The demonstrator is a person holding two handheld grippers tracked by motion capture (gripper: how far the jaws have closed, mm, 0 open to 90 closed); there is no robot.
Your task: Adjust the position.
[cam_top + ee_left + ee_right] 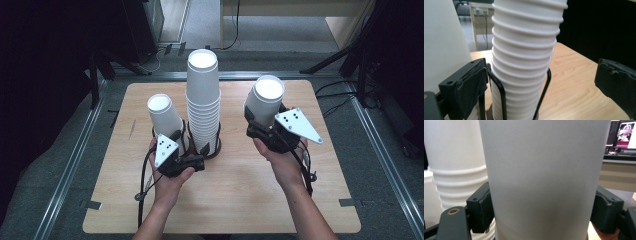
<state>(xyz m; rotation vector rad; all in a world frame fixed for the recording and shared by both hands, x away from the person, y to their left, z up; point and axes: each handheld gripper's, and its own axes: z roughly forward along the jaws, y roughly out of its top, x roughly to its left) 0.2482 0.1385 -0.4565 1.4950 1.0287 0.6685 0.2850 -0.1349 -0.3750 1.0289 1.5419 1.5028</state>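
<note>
Nearest, both hands come in from the bottom edge of the high view. Left tool [192, 150] has its jaws spread wide; the stack of cups [524, 60] in its black wire holder [499, 90] stands in the gap, pads not pressing on it. A single upside-down cup [164, 114] stands on the tabletop [240, 195] just left of that tool, close beside the stack. Right tool [257, 122] is clamped on another upside-down white cup [544, 177], pads against both its sides, cup held tilted above the tabletop's right half, near the stack but apart from it. Stack [203, 100] sits mid-tabletop, between the two single cups. Beyond the far edge: grey floor, a metal rail [165, 75].
</note>
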